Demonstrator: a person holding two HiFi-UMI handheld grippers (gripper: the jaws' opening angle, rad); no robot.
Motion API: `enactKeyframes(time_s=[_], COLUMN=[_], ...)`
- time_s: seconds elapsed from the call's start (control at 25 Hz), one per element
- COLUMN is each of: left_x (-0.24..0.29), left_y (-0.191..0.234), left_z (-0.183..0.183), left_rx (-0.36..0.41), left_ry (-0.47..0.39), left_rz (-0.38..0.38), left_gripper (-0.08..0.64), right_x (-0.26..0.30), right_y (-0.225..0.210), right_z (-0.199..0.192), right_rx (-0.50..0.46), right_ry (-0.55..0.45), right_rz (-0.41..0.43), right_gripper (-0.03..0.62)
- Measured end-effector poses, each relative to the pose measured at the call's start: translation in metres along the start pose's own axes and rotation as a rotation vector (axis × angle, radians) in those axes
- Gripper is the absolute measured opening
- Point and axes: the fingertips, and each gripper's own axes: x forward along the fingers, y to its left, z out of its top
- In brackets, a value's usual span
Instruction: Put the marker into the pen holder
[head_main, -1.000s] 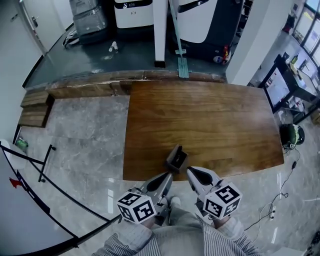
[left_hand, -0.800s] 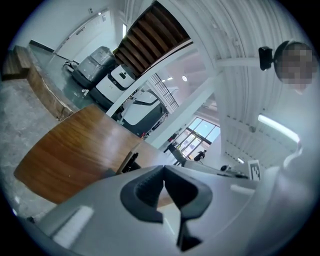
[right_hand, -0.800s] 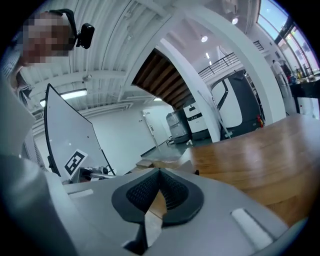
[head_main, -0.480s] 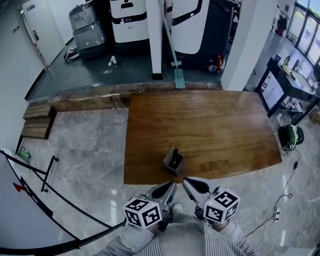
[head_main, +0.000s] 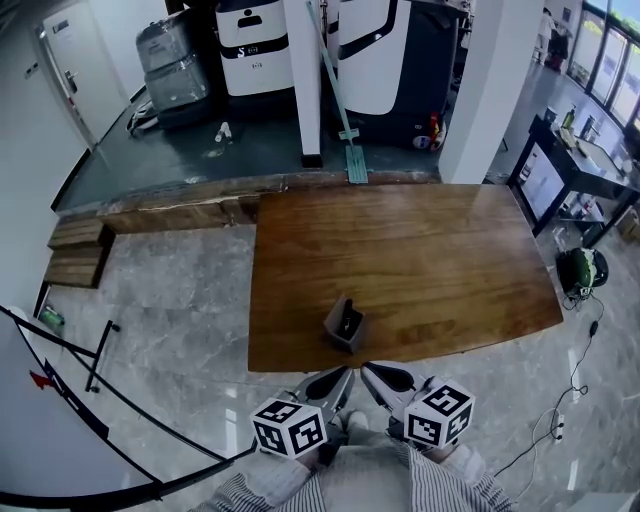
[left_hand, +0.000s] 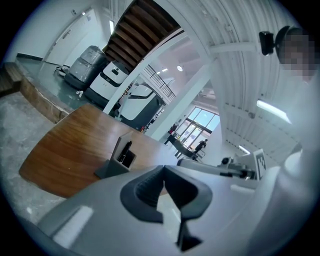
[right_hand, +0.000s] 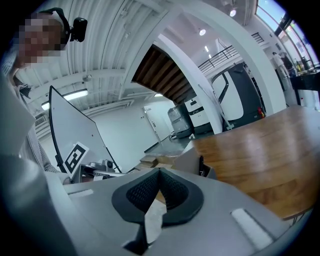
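A grey pen holder (head_main: 346, 326) stands near the front edge of the wooden table (head_main: 430, 260), with a black marker (head_main: 347, 321) upright inside it. Both grippers hover over the floor just short of that edge, nothing in either. My left gripper (head_main: 341, 377) is shut, its pads meeting tip to tip; my right gripper (head_main: 371, 373) is shut as well. In the left gripper view the pen holder (left_hand: 119, 159) and the marker (left_hand: 127, 149) lie ahead, left of the left gripper (left_hand: 163, 171). In the right gripper view the pen holder (right_hand: 194, 161) sits just beyond the right gripper (right_hand: 159, 176).
Grey marble floor (head_main: 170, 300) surrounds the table. A whiteboard on a black stand (head_main: 60, 400) is at the left. White machines (head_main: 255, 45) and a pillar (head_main: 305, 80) stand beyond the far edge. A dark desk with screens (head_main: 570, 165) is at the right.
Both grippers have drawn back from the pen holder, off the table's front edge and over the floor. The marker stays in the holder.
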Motion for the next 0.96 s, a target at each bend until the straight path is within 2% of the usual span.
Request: enactKeyframes(time_s=[0.36,0.96], left_x=[-0.004,-0.010], left_y=[0.002,-0.001], left_z=[-0.009,-0.011], left_rx=[-0.035,-0.028], left_ry=[0.006,0.000], left_rz=[0.024,0.038], left_gripper=[0.008,0.006], right_x=[0.001,-0.004], right_y=[0.009,0.006], right_z=[-0.013,-0.015], right_rx=[0.000,0.008], right_ry=[0.037,0.035], right_rz=[0.019,-0.002], right_gripper=[0.000,-0.001])
